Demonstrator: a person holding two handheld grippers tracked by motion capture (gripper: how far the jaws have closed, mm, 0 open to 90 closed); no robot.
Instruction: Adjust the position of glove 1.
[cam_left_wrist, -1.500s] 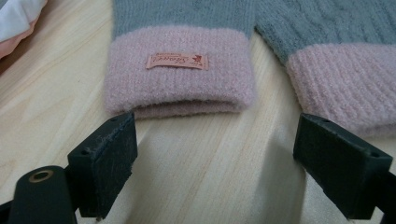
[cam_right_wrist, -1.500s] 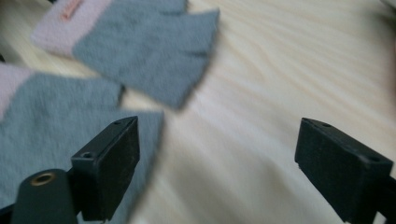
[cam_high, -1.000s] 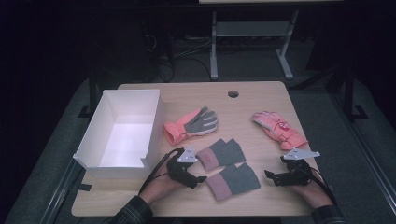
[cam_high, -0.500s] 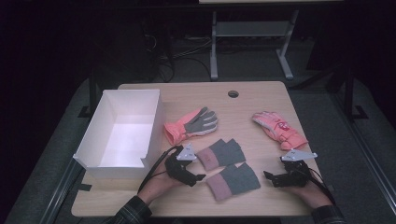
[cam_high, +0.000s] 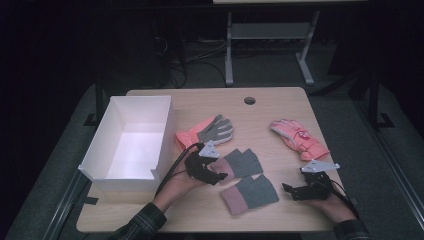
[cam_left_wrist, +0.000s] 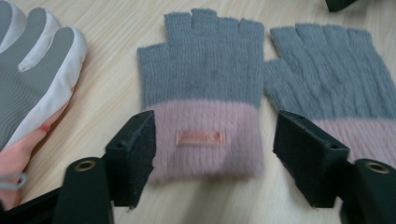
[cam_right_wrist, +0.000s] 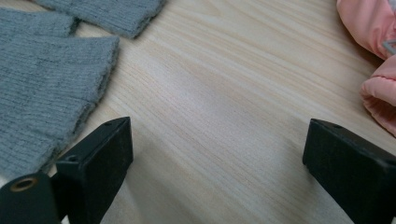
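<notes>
Two grey fingerless gloves with pink cuffs lie side by side near the table's front, the farther one and the nearer one. My left gripper stands at the farther glove's cuff. In the left gripper view that glove has its pink cuff between the jaws of my left gripper. The jaws have just been closing; the right pad still stands clear of the cuff. My right gripper rests open over bare wood, right of the nearer glove, with nothing in my right gripper.
A white open box stands at the left. A pink and grey padded glove lies behind my left hand, and a pink padded glove lies at the right. A cable hole sits near the table's far edge.
My left gripper has moved forward and a little up toward the farther fingerless glove's cuff, and its jaws stand narrower. The right gripper has kept still.
</notes>
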